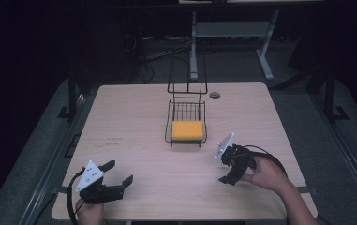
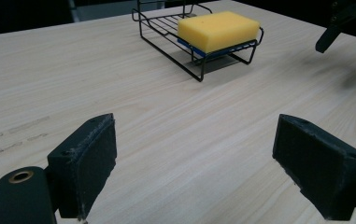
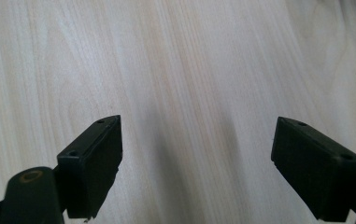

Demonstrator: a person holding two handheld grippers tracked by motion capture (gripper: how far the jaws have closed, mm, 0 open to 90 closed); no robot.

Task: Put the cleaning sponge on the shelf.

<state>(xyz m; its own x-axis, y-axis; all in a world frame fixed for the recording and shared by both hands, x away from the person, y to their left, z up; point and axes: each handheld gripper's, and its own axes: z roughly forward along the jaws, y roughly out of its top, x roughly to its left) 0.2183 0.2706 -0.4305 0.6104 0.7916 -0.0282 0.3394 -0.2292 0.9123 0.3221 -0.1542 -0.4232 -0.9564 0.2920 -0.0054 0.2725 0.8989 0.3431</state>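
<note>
The yellow sponge (image 1: pixel 187 130) lies flat in the lower tray of a black wire rack (image 1: pixel 185 108) that stands near the middle of the pale wooden worktop (image 1: pixel 134 117), toward its far edge; a blue layer shows under the sponge in the left gripper view (image 2: pixel 217 29). No brand or readable writing shows on the sponge or rack; a few faint dark marks on the worktop (image 1: pixel 113 141) are too small to read. The left gripper (image 1: pixel 118 172) is at the near left corner, well apart from the sponge, its jaws spread wide and empty, facing the rack across bare wood. The right gripper (image 1: pixel 227 164), held in a hand (image 1: pixel 267 173) at the near right, sits nearer the rack but apart from it, its jaws also wide apart, pointing down at bare worktop.
</note>
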